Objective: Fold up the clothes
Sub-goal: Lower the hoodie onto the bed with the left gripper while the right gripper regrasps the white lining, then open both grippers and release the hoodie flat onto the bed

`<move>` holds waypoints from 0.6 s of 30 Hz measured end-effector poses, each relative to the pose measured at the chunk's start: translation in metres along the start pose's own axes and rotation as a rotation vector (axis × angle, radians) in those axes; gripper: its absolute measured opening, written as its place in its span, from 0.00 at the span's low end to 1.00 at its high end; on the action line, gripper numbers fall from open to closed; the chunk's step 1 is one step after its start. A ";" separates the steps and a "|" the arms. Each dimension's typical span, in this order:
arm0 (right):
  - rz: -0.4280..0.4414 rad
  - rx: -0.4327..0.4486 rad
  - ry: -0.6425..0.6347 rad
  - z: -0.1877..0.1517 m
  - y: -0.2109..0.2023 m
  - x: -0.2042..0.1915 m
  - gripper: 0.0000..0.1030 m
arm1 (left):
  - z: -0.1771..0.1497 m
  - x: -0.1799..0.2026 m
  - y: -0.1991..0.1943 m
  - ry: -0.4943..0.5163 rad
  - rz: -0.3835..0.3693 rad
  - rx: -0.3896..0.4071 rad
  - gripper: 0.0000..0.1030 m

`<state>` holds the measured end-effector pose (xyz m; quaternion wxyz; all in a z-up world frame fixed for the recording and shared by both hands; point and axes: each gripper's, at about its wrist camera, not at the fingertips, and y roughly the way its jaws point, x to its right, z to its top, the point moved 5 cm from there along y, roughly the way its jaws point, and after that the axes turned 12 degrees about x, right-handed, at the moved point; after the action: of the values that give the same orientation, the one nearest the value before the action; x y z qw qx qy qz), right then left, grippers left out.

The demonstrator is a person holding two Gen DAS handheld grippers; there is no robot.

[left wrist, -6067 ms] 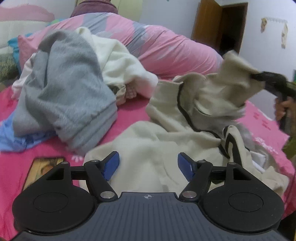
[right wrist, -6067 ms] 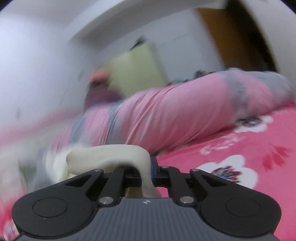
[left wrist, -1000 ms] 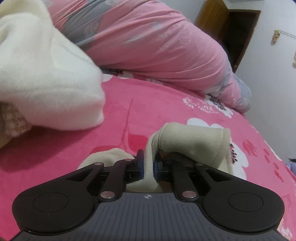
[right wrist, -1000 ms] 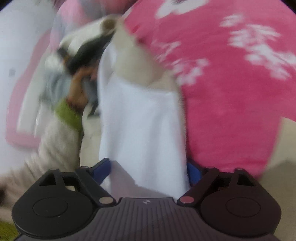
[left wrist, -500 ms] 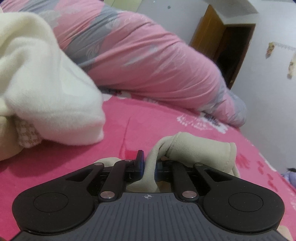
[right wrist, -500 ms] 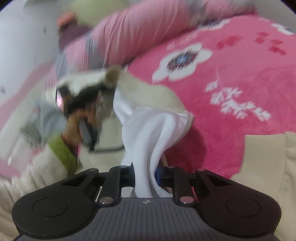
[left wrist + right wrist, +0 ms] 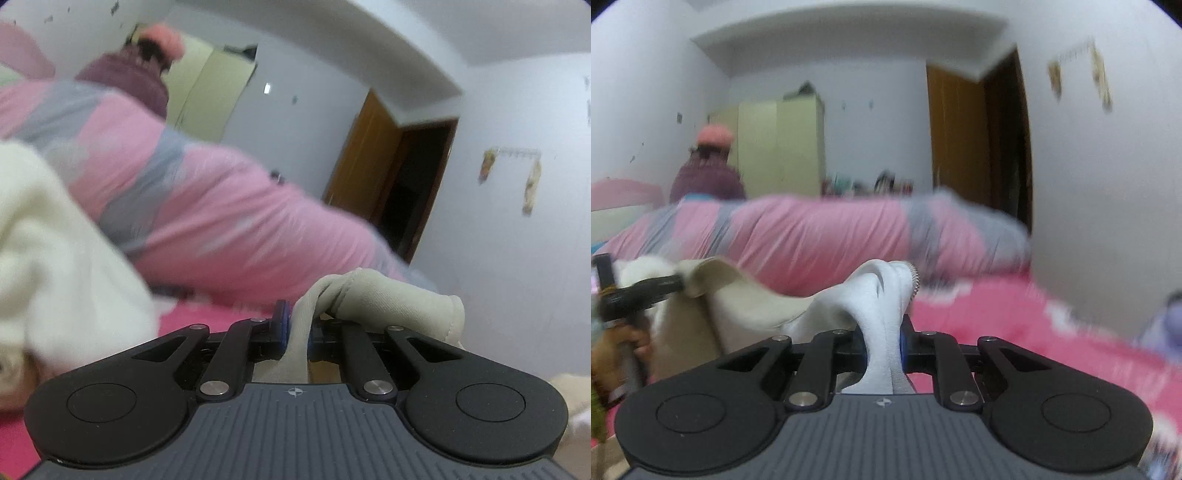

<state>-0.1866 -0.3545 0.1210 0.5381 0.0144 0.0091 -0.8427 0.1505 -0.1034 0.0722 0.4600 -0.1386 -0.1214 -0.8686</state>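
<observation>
My left gripper (image 7: 295, 334) is shut on a fold of the beige garment (image 7: 384, 295), which bunches over the jaws and is lifted off the pink bed. My right gripper (image 7: 882, 341) is shut on the garment's white fleece lining (image 7: 886, 295), next to its zipper edge (image 7: 914, 282). In the right wrist view the beige cloth (image 7: 738, 299) stretches left to the left gripper (image 7: 670, 284), held in a hand at the left edge.
A rolled pink and grey quilt (image 7: 820, 229) lies across the back of the pink floral bed (image 7: 1015, 332). A cream fleece pile (image 7: 55, 236) sits at the left. A person in a pink hat (image 7: 709, 166) stands by a yellow wardrobe (image 7: 783, 144). A brown door (image 7: 369, 158) is behind.
Both grippers have lifted and tilted up with the garment held; the views now face the room instead of the bed. The right gripper closed on the white lining one second ago.
</observation>
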 end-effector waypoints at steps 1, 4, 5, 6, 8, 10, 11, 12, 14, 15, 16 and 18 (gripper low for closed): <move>-0.004 0.031 -0.017 0.008 0.007 0.003 0.15 | 0.009 0.004 0.002 0.000 -0.006 0.021 0.07; -0.012 0.101 -0.054 0.029 0.034 0.013 0.15 | 0.035 0.014 0.006 0.000 -0.023 0.082 0.07; -0.014 0.120 -0.064 0.035 0.044 0.017 0.15 | 0.044 0.018 0.008 -0.001 -0.029 0.103 0.07; -0.016 0.130 -0.066 0.039 0.056 0.021 0.16 | 0.048 0.020 0.012 0.008 -0.035 0.109 0.07; -0.015 0.134 -0.052 0.042 0.083 0.031 0.16 | 0.049 0.023 0.023 0.029 -0.041 0.112 0.07; -0.017 0.126 -0.031 0.040 0.110 0.041 0.16 | 0.042 0.025 0.039 0.055 -0.039 0.095 0.07; -0.026 0.115 -0.029 0.033 0.125 0.046 0.16 | 0.037 0.025 0.049 0.067 -0.036 0.087 0.07; -0.034 0.103 -0.028 0.026 0.141 0.050 0.16 | 0.029 0.025 0.059 0.075 -0.031 0.071 0.07; -0.052 0.067 -0.025 0.005 0.172 0.059 0.16 | 0.010 0.022 0.080 0.089 -0.018 0.030 0.07; -0.061 0.034 -0.022 -0.010 0.190 0.064 0.16 | -0.002 0.019 0.091 0.095 -0.009 0.003 0.07; -0.070 -0.003 -0.020 -0.026 0.208 0.069 0.16 | -0.017 0.016 0.101 0.101 0.002 -0.035 0.07; -0.079 -0.123 -0.006 -0.070 0.242 0.075 0.18 | -0.057 0.005 0.125 0.113 0.035 -0.154 0.08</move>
<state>0.0019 -0.5225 0.0490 0.5042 -0.0217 0.0599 -0.8612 0.2446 -0.1951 0.0317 0.4692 -0.1263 -0.0256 -0.8736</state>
